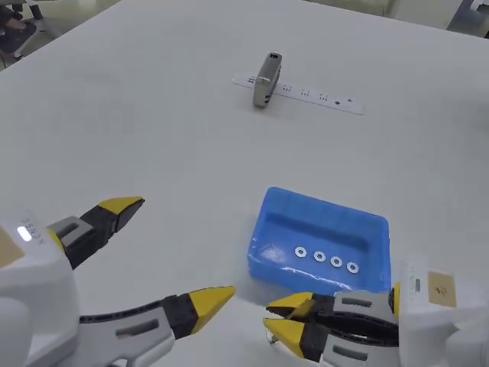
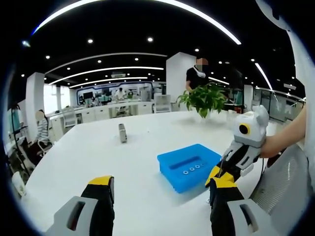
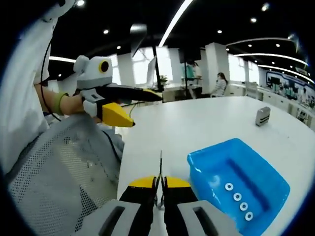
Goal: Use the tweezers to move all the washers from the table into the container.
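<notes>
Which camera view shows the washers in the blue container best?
The head view: it looks down into the blue container, and four washers lie in a clear row. The right gripper view shows all four too, but aslant near its edge. The left gripper view shows them small and far off.

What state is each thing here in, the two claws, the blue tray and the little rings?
Left gripper: open, fingers wide apart, holding nothing.
Right gripper: shut on the tweezers.
Tweezers: clamped between the right gripper's fingers, pointing forward.
Container: open-topped, on the table, holding four washers.
Washers: four, lying flat in a row inside the container.
</notes>
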Available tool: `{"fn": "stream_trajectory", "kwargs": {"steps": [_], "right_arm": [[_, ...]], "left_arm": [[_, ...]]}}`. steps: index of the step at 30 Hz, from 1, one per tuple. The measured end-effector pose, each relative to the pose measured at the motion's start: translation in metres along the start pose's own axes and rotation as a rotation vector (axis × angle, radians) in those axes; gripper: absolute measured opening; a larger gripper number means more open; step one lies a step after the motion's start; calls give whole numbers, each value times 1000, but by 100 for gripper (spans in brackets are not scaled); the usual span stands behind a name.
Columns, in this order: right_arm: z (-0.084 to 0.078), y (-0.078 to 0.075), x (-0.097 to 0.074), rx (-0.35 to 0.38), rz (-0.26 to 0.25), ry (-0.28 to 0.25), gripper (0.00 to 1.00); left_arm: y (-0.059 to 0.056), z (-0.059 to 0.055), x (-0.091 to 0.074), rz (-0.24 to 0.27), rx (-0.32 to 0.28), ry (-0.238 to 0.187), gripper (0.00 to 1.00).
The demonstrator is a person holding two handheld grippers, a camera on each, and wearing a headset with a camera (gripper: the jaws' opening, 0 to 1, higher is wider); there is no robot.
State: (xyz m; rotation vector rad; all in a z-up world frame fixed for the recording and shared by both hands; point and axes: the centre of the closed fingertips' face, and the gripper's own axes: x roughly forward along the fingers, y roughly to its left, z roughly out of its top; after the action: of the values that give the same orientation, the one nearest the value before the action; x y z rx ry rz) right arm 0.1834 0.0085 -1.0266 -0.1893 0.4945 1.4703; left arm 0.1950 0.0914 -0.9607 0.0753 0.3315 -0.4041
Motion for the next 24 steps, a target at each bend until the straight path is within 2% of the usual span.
{"fn": "stream_trajectory", "kwargs": {"steps": [2, 5, 9, 10, 12, 16, 18, 24], "right_arm": [[4, -4, 0, 5, -6, -6, 2], [14, -1, -3, 43, 7, -39, 3], [28, 0, -10, 189, 25, -103, 3], [32, -1, -12, 245, 31, -128, 3], [41, -5, -18, 295, 29, -180, 3], [53, -18, -29, 349, 14, -246, 3], [54, -25, -34, 356, 8, -257, 3], [65, -42, -43, 419, -25, -340, 3]], "left_arm": [[0, 0, 0, -1, 2, 2, 81], [0, 1, 0, 2, 1, -1, 81], [0, 1, -1, 6, -2, -4, 81], [0, 1, 0, 5, -2, -5, 81], [0, 1, 0, 5, 0, -3, 81], [-1, 1, 0, 3, 0, -2, 81], [-2, 1, 0, -1, 2, -1, 81], [-1, 1, -1, 3, 2, -2, 80]]}}
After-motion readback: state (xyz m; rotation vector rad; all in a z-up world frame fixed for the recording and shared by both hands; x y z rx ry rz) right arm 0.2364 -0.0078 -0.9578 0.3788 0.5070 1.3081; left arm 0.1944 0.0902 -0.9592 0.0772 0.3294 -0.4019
